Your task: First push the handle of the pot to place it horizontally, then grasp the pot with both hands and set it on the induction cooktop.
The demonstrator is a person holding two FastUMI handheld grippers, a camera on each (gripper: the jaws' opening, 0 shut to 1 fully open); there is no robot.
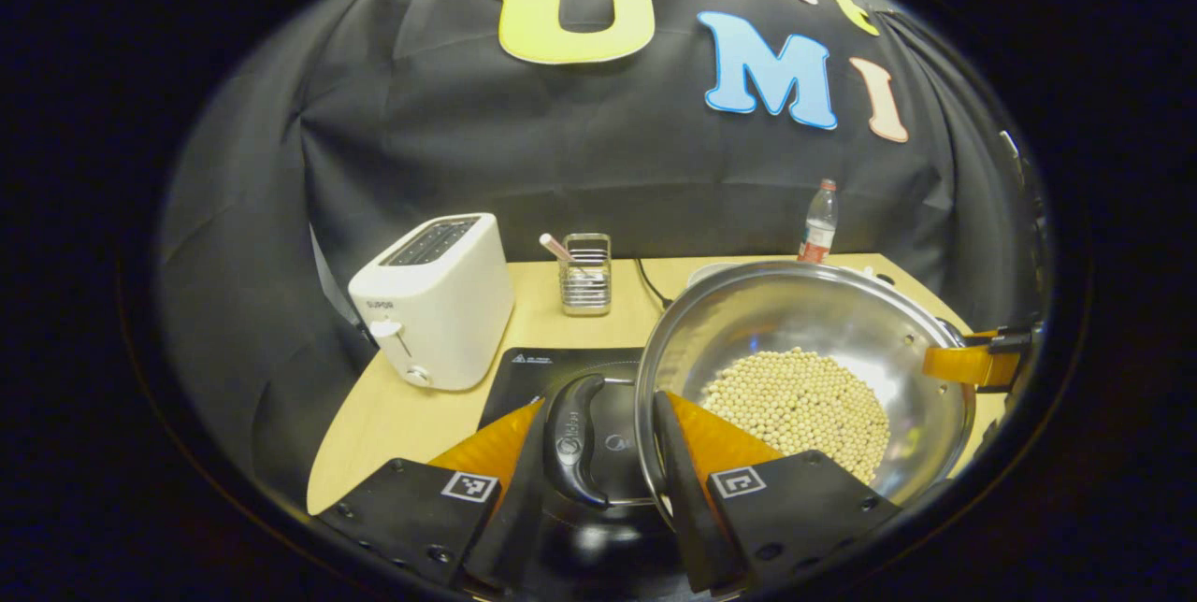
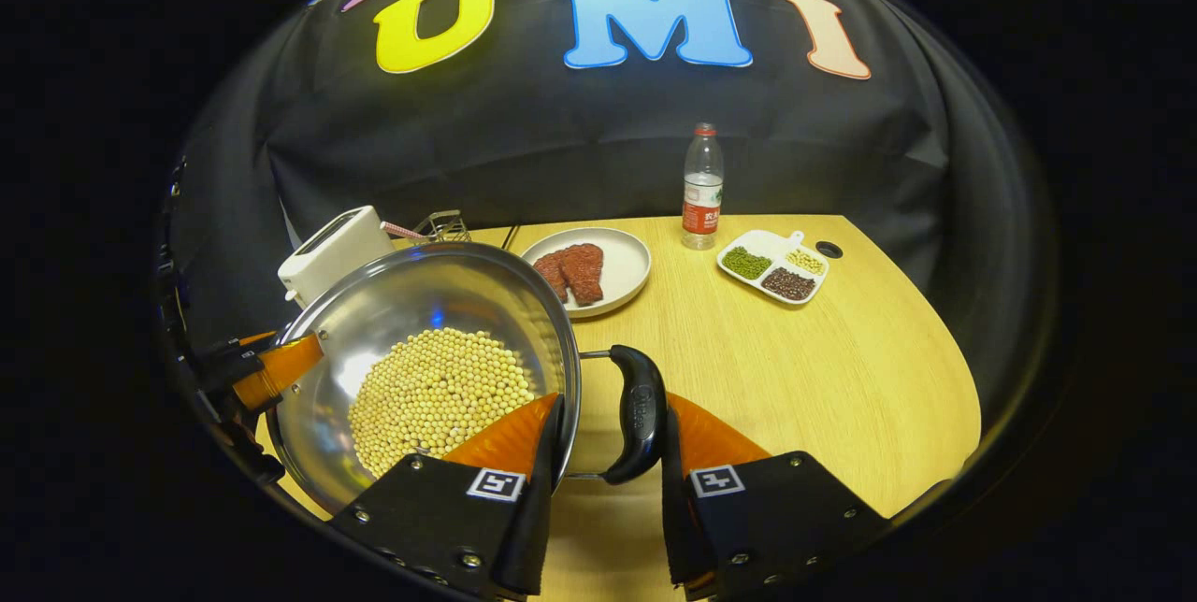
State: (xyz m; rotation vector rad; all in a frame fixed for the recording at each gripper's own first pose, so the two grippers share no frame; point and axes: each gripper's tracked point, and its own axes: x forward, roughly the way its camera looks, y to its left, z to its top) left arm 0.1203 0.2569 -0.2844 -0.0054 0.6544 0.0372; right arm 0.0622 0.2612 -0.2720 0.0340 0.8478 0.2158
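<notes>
A steel pot [image 1: 795,322] holding yellow soybeans [image 1: 800,406] is gripped from both sides. In the left gripper view its black left handle [image 1: 573,438] lies between my left gripper's [image 1: 598,401] orange fingers, the inner finger reaching inside the rim. Under that handle lies the black induction cooktop [image 1: 547,368]. In the right gripper view my right gripper [image 2: 612,401] clamps the pot's [image 2: 439,303] rim and right handle [image 2: 641,410] the same way. Each view shows the other gripper across the pot, the right gripper [image 1: 973,364] and the left gripper [image 2: 271,368]. Whether the pot rests on the cooktop is unclear.
A white toaster [image 1: 432,303] and a wire utensil rack [image 1: 586,273] stand behind the cooktop. A water bottle [image 2: 701,186], a plate of red meat [image 2: 622,289] and a divided dish of beans [image 2: 774,265] sit at the back of the wooden table [image 2: 823,378].
</notes>
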